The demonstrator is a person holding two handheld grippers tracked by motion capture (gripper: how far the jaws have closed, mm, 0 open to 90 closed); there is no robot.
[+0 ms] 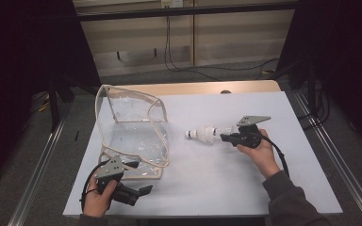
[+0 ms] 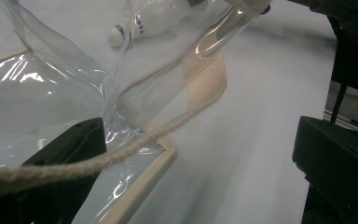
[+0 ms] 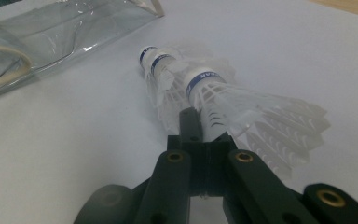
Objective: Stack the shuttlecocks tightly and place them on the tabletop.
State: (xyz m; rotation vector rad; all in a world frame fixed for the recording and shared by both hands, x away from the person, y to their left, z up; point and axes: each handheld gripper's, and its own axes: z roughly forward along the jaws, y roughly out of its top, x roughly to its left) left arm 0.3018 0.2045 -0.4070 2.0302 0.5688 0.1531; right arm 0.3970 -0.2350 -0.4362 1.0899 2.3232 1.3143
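Shuttlecocks (image 1: 206, 133), white and stacked nose to tail with blue bands round their corks, are lying out across the middle of the white table sheet (image 1: 226, 179), corks pointing toward the clear bag (image 1: 132, 127). The right gripper (image 1: 225, 137) is gripping the feather end of the stack: in the right gripper view its two black jaws are standing pressed together on the white skirt of the nearest shuttlecock (image 3: 242, 109), so the claw is closed down tight with the feathers pinched between the pads. The person's right hand (image 1: 259, 150) is holding that gripper low over the sheet, to the right of the bag and apart from it.

The clear bag, a see-through plastic pouch with cream trim and a cream cord handle (image 2: 121, 151), is standing at the left part of the table with its mouth facing the shuttlecocks. The left gripper (image 1: 131, 165) is sitting at the bag's near corner. In the left gripper view one dark jaw is lying behind the plastic and the other is standing far off at the right edge, so this claw is gaping wide, with the bag's edge and cord crossing in front of the one jaw; whether the pads are pressing on anything cannot be told.
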